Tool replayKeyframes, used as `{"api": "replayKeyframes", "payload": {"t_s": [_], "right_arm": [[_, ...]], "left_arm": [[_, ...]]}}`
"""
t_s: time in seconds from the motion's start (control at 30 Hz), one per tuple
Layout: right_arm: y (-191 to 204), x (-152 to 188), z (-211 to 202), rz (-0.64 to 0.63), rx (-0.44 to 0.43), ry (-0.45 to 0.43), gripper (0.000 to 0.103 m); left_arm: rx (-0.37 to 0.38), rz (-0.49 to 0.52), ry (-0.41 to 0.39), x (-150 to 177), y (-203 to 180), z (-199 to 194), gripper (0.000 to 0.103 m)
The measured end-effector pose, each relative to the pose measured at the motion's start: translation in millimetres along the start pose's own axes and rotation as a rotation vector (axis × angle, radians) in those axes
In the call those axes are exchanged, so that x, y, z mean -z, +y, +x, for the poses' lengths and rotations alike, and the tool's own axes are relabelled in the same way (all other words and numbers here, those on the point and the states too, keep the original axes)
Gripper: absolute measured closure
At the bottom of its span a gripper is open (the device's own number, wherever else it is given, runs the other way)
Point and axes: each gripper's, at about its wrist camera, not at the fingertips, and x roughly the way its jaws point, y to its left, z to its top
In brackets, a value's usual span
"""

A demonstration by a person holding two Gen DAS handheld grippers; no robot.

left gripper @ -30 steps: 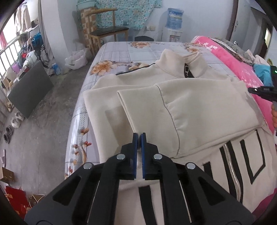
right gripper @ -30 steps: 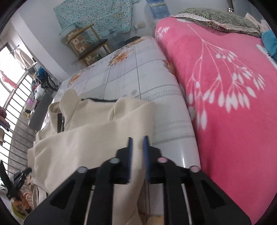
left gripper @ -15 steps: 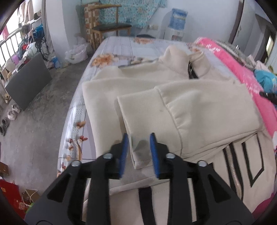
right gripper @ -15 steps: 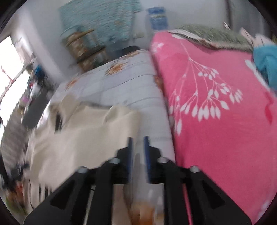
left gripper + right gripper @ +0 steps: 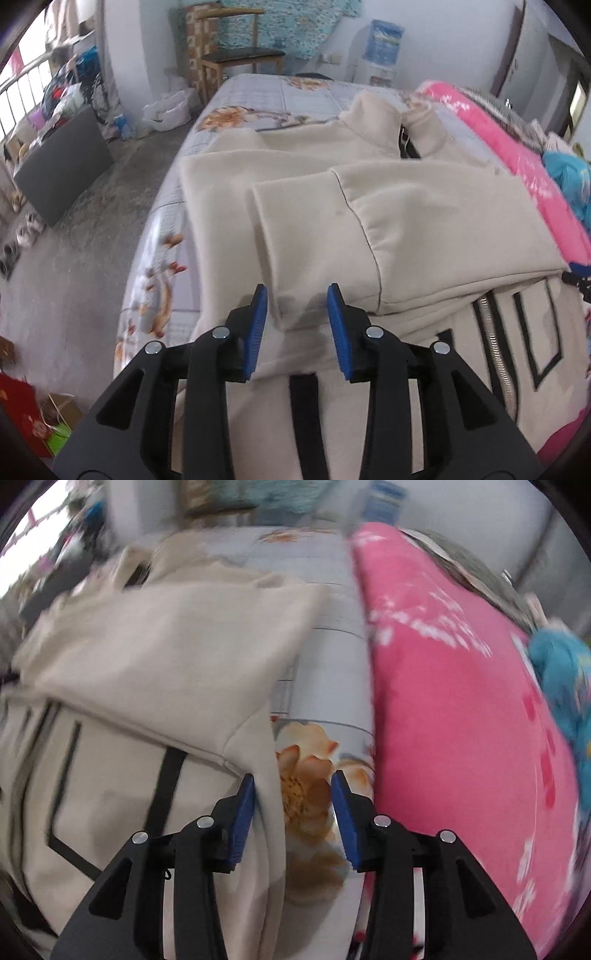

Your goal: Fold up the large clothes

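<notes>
Left tool point(image 5: 297, 325) has just been opening; its blue pads now stand spread, the sleeve cuff point(image 5: 295, 236) lying loose between them, unpinched. Right tool point(image 5: 293, 812) has also just been opening and is spread, astride the jacket's right edge without gripping it. A cream zip jacket point(image 5: 424, 221) lies flat on the bed point(image 5: 258, 96), collar toward twelve o'clock, one sleeve folded across its chest from three o'clock to nine. It looks like thick, soft fleece: light, floppy, likely to sag and slide unless held by two corners. Good holds would be the hem corners or shoulder seams. A pink blanket point(image 5: 461, 709) lies at three o'clock, and a wooden chair point(image 5: 236, 59) stands beyond the bed near eleven.
</notes>
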Motion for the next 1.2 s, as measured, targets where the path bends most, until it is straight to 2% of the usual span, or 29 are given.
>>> {"api": "replayKeyframes", "payload": {"t_s": [0.13,0.23,0.3,0.4,0.47,0.53,0.6,0.67,0.73,0.8,1.2], "right_arm": [[11.5,18.1,-47.4,0.026,-0.053,-0.083,0.059],[31.3,41.8,-70.5,0.042,-0.131,-0.118,0.049],[52.9,62.7,-79.0,0.045,-0.189,-0.129,0.039],[91.4,91.8,-83.0,0.010,-0.194,-0.135,0.026],[117.3,109.8,-84.5,-0.024,-0.184,-0.148,0.023],[132.9,121.6,-82.8,-0.041,-0.183,-0.156,0.019],[142.9,129.3,-77.2,-0.053,-0.157,-0.151,0.017],[148.8,132.9,-68.8,-0.066,-0.124,-0.126,0.017],[150.2,135.7,-58.8,-0.054,-0.085,-0.092,0.015],[149.0,138.4,-57.0,-0.030,-0.075,-0.092,0.007],[142.4,140.4,-52.1,-0.005,-0.101,-0.064,0.006]], "left_arm": [[0.007,0.041,-0.038,16.2,-4.5,-40.3,0.067],[0.027,0.069,-0.028,44.4,-17.6,-66.9,0.053],[0.040,0.094,-0.007,68.3,-32.9,-77.3,0.038],[0.036,0.122,0.023,104.4,-57.2,-83.8,0.025],[0.005,0.135,0.036,123.0,-70.3,-83.9,0.020],[-0.020,0.142,0.047,138.9,-81.8,-79.8,0.019],[-0.078,0.152,0.054,149.4,-89.6,-72.7,0.017],[-0.118,0.133,0.023,153.1,-91.1,-71.5,0.014],[-0.122,0.106,0.026,153.2,-87.8,-70.0,0.014],[-0.118,0.076,0.034,152.1,-83.8,-67.7,0.013],[-0.102,0.026,0.039,154.8,-79.7,-65.7,0.011]]}}
